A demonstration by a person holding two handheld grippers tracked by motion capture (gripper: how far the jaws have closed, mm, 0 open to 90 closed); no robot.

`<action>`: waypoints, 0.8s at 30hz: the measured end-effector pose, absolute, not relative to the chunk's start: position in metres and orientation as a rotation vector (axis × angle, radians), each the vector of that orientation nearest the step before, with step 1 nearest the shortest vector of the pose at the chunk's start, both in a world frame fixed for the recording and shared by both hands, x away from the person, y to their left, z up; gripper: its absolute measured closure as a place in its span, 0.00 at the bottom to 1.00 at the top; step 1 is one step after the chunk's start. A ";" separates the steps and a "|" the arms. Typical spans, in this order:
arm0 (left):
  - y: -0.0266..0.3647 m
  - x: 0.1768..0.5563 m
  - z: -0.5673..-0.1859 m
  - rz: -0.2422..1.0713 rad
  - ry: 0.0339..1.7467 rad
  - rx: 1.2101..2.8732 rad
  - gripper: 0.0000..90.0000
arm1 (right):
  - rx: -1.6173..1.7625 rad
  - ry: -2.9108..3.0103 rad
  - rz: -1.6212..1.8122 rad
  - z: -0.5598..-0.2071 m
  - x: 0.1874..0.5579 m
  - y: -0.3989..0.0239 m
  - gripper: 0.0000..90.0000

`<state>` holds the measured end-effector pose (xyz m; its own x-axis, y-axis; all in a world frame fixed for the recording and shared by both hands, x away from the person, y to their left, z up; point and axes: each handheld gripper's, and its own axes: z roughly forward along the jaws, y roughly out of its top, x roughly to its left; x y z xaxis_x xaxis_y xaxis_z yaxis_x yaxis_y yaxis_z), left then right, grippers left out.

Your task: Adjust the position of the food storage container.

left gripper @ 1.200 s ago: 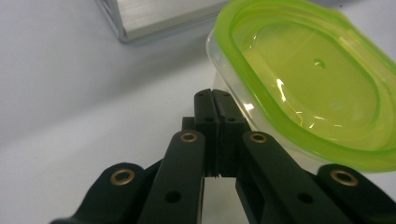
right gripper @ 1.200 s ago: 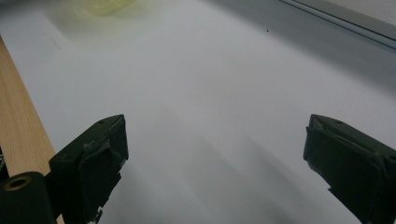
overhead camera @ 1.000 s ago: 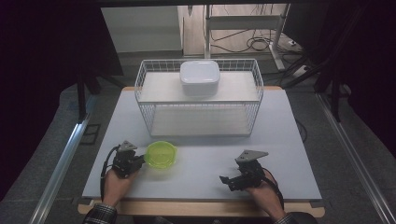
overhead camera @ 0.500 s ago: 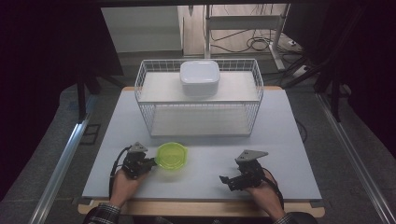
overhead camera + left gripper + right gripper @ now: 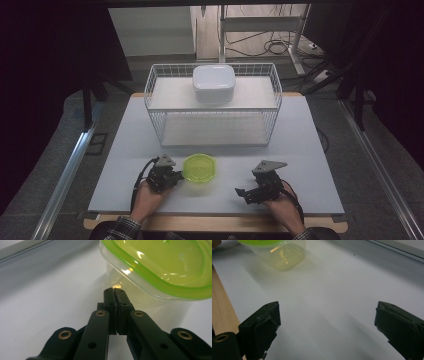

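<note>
The green-lidded container [image 5: 199,167] stands on the bench [image 5: 320,150] right at the tips of the left gripper [image 5: 175,176], whose jaws are pressed together with nothing between them; in the left gripper view their closed tips meet the clear wall of the container [image 5: 155,272] just under its green rim. The right gripper [image 5: 243,194] rests on the bench with its jaws wide apart and empty, the container [image 5: 279,255] well ahead of them and off toward the left jaw's side.

No lettering, label, brand or number can be read here, not on the clear plastic tub with the lime-green lid [image 5: 160,267] just ahead of the closed left claw [image 5: 114,291], nor on the white lidded plastic box [image 5: 214,83] far beyond it.
</note>
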<state>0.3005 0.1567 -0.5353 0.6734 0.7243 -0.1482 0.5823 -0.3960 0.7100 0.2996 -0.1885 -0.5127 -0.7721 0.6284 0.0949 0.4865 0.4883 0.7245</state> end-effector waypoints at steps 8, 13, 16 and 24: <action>0.138 0.296 -0.535 0.231 0.942 2.136 0.98 | 0.986 2.557 1.168 -0.513 0.300 -0.189 0.08; 0.127 0.293 -0.535 0.218 0.908 2.151 0.98 | 0.988 2.558 1.168 -0.514 0.300 -0.189 0.08; 0.123 0.291 -0.533 0.236 0.886 2.175 0.97 | 0.985 2.561 1.167 -0.514 0.300 -0.189 0.08; 0.134 0.289 -0.526 0.330 0.915 2.172 0.75 | 0.972 2.563 1.166 -0.514 0.300 -0.189 0.08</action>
